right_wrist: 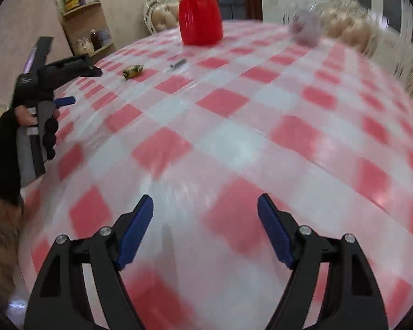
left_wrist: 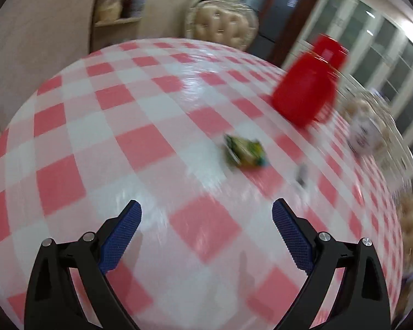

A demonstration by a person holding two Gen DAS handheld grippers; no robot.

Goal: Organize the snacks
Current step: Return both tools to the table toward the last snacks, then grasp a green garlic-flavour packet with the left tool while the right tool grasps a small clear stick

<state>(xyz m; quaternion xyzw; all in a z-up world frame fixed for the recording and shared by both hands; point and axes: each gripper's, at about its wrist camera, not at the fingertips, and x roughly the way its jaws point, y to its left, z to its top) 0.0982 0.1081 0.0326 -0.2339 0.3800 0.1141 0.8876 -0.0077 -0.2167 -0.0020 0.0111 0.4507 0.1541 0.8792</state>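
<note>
Both hand-held grippers, left [left_wrist: 206, 217] and right [right_wrist: 205, 210], wide, empty; snack packet [left_wrist: 246, 151] print unreadably blurred.

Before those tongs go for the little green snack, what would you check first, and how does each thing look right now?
1. Left tongs open and empty: ok.
2. Right tongs open and empty: ok.
3. Green snack lying free on the tablecloth, nothing on it: ok.
4. Path from left tongs to snack unobstructed: ok.
5. Red jar lid off, ready to take snacks: cannot tell.
6. Small grey item beside snack identified: cannot tell, blurred.
</note>
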